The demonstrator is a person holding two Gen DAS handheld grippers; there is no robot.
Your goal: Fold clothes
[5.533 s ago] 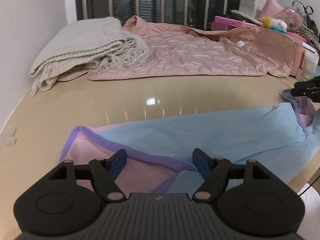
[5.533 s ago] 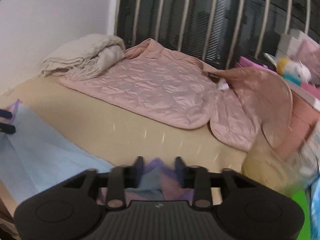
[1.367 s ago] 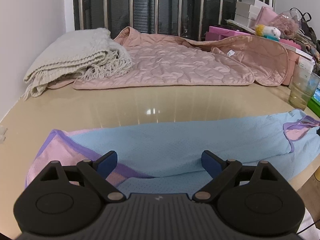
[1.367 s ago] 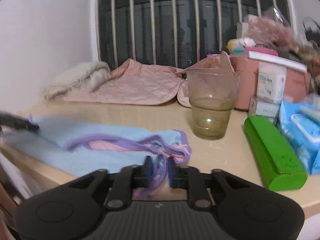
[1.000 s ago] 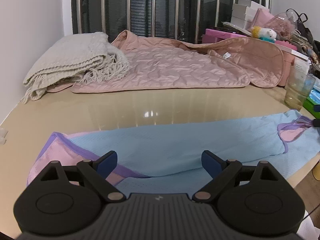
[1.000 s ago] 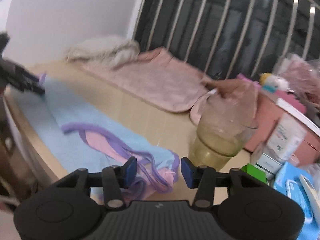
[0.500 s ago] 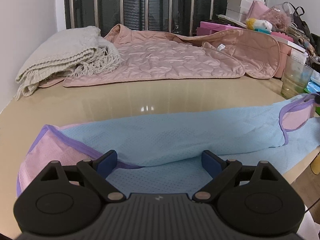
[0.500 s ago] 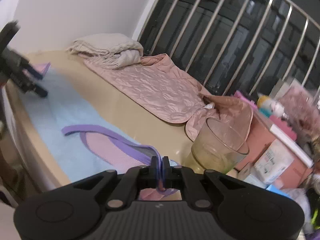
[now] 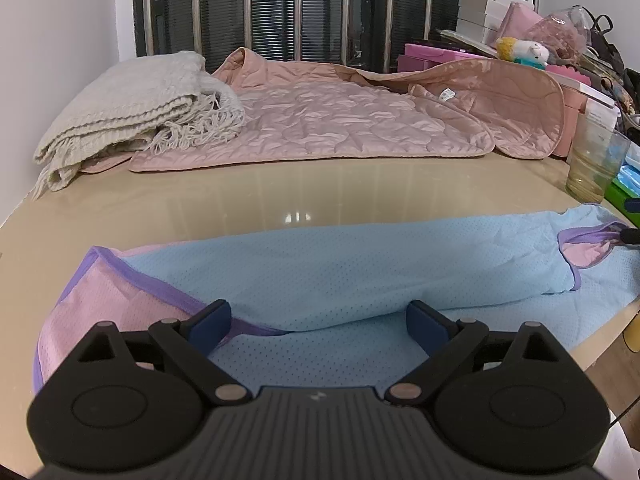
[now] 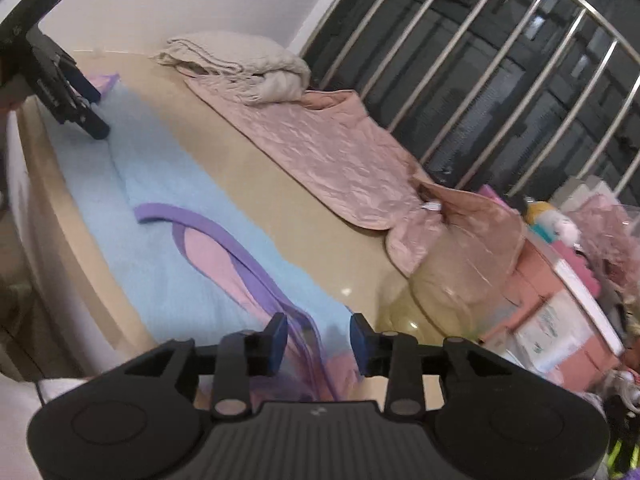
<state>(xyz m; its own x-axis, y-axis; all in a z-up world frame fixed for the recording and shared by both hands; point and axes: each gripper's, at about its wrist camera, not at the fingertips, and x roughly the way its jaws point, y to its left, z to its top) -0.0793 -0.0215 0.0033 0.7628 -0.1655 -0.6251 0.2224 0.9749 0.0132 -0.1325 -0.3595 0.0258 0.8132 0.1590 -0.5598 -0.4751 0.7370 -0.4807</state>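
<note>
A light blue mesh top with purple trim and pink lining lies stretched along the front edge of the beige table. My left gripper hovers wide open over its left part, with nothing pinched. At the other end my right gripper is opening its jaws. The purple strap of the top lies loosely between the pads, which do not press on it. The left gripper also shows far off in the right wrist view.
A pink quilted blanket and a folded cream knit throw fill the back of the table. A glass tumbler stands close to the right gripper, with a green case, pink boxes and a barred window behind.
The right gripper, shut on the purple strap half a second ago, has opened and rolled. The left gripper has stayed open in the same place.
</note>
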